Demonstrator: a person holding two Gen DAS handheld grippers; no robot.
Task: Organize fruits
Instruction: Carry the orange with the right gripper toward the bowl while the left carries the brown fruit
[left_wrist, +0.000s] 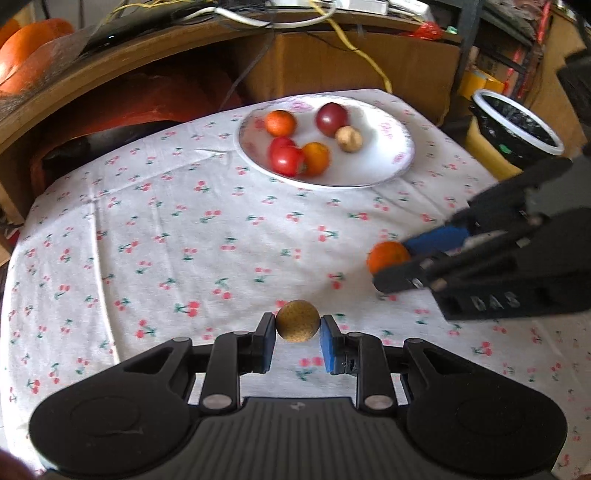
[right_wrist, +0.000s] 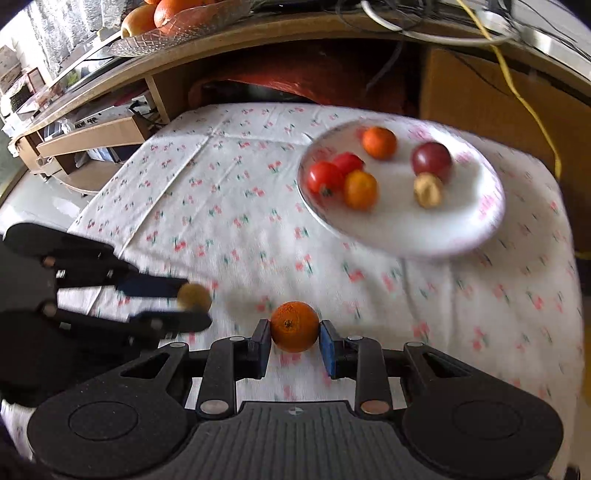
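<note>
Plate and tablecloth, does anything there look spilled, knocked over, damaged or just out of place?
Nothing stands out. The plate sits flat on the cherry-print tablecloth with six fruits inside its rim, none spilled. The only fruits off it are the brown fruit in the left gripper and the orange in the right gripper.

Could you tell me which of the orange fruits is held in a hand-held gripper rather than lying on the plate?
The orange fruit clamped in the right hand-held gripper; the other two rest on the white plate.
</note>
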